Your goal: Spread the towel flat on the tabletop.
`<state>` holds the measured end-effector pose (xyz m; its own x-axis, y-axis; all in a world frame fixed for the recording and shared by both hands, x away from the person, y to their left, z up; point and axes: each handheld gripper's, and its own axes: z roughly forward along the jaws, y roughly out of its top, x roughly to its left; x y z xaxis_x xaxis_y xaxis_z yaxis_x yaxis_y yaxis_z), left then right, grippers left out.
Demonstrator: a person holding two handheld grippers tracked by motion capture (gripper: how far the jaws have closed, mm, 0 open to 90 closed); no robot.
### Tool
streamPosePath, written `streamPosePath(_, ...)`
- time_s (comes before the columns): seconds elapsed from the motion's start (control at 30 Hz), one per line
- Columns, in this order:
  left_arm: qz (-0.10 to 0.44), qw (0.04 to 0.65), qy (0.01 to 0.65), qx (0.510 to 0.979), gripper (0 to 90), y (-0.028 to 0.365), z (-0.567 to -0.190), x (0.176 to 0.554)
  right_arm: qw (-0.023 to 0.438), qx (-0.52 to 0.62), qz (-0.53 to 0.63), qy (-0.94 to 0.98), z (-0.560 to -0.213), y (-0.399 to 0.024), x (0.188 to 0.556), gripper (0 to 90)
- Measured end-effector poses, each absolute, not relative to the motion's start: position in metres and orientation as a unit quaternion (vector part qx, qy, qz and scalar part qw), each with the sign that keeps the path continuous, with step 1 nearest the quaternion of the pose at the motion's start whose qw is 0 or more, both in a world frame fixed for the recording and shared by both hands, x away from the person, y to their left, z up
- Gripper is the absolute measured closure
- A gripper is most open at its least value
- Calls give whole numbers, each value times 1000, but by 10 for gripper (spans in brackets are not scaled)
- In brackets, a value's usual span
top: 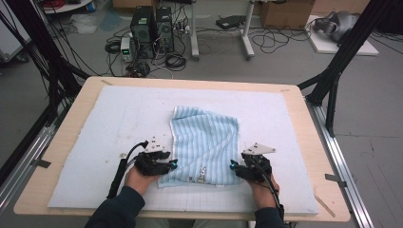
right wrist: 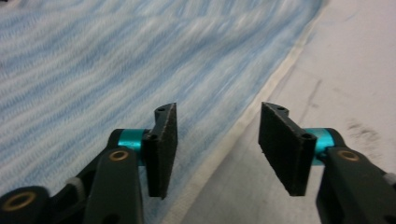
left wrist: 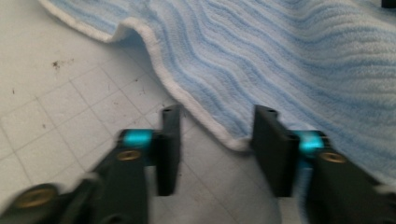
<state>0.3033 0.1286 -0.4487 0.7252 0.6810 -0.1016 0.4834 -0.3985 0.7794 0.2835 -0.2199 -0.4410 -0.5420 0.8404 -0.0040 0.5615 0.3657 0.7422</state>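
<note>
Straddling the white hem of the striped blue towel (left wrist: pixel 289 56), the left gripper (left wrist: pixel 217 140) has its jaws parted, gripping nothing. The right gripper (right wrist: pixel 217 140) does likewise at the towel's opposite edge on the table (top: pixel 304 114).

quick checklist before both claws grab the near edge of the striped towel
1. Left claw open, white hem between its jaws: ok.
2. Right claw open, hem running between its jaws: ok.
3. Pads pressing on the cloth yet: not ok, both jaws stand apart from it.
4. Light blue striped terry towel lying flat: not ok, the left hem is rippled and the far part is bunched.
5. Towel fully on the pale blue gridded mat: ok.
6. How many layers each claw would catch: cannot tell.
</note>
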Motion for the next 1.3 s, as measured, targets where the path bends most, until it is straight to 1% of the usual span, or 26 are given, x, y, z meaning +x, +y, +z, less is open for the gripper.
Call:
streamPosePath(0.03, 105, 426, 343, 830, 764, 128, -449, 303, 190, 435, 352, 806, -444, -218, 283, 561)
streamPosePath(0.07, 115, 422, 339, 833, 828, 126, -448, 302, 189, 431, 353, 809, -446, -217, 284, 607)
streamPosePath(0.1, 120, 421, 337, 833, 846, 126, -448, 302, 180, 430, 362, 808, -447, -216, 284, 688)
streamPosePath(0.13, 126, 420, 343, 831, 853, 126, -447, 303, 176, 426, 363, 810, -447, -215, 285, 741)
streamPosePath(0.17, 133, 421, 349, 826, 858, 127, -447, 305, 170, 422, 362, 814, -446, -213, 286, 813)
streamPosePath(0.23, 141, 431, 361, 815, 871, 132, -446, 308, 180, 407, 345, 826, -443, -208, 289, 839)
streamPosePath(0.33, 153, 442, 370, 803, 874, 138, -443, 312, 199, 395, 341, 830, -438, -203, 294, 840)
streamPosePath(0.47, 172, 444, 386, 790, 877, 146, -439, 320, 210, 405, 351, 818, -434, -199, 301, 826)
streamPosePath(0.53, 179, 447, 394, 783, 877, 149, -437, 325, 216, 407, 351, 815, -433, -197, 305, 800)
streamPosePath(0.87, 206, 462, 450, 736, 883, 159, -442, 345, 237, 426, 353, 799, -432, -182, 331, 806)
streamPosePath(1.0, 224, 464, 468, 718, 884, 162, -446, 352, 239, 431, 356, 794, -432, -182, 343, 819)
streamPosePath(1.07, 235, 458, 473, 715, 885, 163, -448, 355, 242, 435, 353, 792, -433, -182, 349, 843)
streamPosePath(1.1, 237, 456, 479, 712, 885, 164, -448, 356, 246, 437, 354, 790, -434, -183, 353, 859)
streamPosePath(1.2, 234, 463, 494, 697, 885, 168, -449, 358, 249, 451, 348, 783, -438, -185, 362, 869)
streamPosePath(1.3, 230, 462, 498, 697, 880, 169, -449, 358, 239, 459, 359, 777, -440, -187, 365, 839)
